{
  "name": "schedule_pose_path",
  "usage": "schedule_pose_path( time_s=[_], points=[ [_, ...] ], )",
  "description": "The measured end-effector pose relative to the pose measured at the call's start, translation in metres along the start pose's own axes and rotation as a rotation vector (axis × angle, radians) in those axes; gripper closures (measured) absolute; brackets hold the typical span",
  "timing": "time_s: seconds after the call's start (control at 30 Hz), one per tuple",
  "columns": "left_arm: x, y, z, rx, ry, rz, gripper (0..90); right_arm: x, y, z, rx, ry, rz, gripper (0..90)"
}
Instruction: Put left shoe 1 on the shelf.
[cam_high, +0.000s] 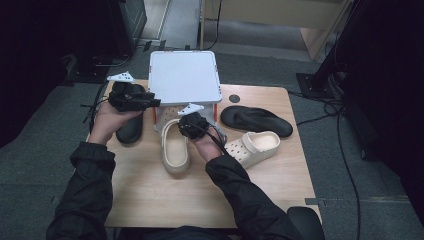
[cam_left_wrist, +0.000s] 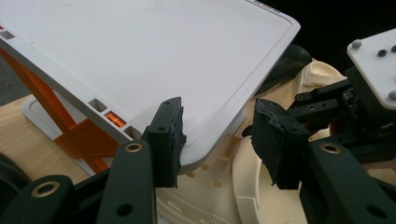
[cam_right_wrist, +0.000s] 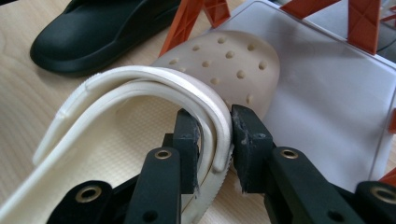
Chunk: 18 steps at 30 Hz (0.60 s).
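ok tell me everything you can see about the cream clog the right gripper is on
The cream clog is a soft foam-looking shoe with a round toe dotted with vent holes, a textured footbed and a heel strap. It lies sole-down on the wooden table, its toe pushed under the white rack, onto the rack's lower tray between orange struts. The right gripper has its jaws either side of the clog's rim and strap, pads touching. A black shoe lies beside it.

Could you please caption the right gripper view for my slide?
Right gripper shut on cream clog rim, toe on white rack base.
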<state>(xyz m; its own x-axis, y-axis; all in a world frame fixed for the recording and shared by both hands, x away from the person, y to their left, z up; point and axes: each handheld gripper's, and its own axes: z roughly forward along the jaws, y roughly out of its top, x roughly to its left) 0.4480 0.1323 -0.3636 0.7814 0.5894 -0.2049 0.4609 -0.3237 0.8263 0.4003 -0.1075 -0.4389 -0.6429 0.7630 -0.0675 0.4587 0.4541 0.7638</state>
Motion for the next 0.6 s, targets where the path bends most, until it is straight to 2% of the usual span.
schedule_pose_path(
  time_s=[0.07, 0.2, 0.3, 0.5, 0.6],
  points=[
    [0.000, 0.000, 0.000, 0.000, 0.001, 0.000, 53.5, 0.002, 0.000, 0.002, 0.002, -0.009, -0.007, 71.9],
    [-0.001, 0.000, 0.000, 0.000, 0.004, 0.002, 53.4, 0.002, -0.002, 0.001, -0.012, 0.013, 0.045, 67.7],
    [-0.001, 0.000, 0.000, 0.000, 0.006, 0.001, 53.8, 0.001, -0.003, -0.003, -0.029, 0.033, 0.053, 60.9],
    [-0.001, 0.000, 0.000, 0.002, 0.013, 0.003, 54.5, -0.002, -0.005, -0.016, -0.039, 0.050, 0.040, 58.6],
    [-0.002, 0.000, 0.000, 0.003, 0.019, 0.005, 54.8, -0.002, -0.005, -0.033, -0.049, 0.092, 0.048, 59.7]
  ],
)
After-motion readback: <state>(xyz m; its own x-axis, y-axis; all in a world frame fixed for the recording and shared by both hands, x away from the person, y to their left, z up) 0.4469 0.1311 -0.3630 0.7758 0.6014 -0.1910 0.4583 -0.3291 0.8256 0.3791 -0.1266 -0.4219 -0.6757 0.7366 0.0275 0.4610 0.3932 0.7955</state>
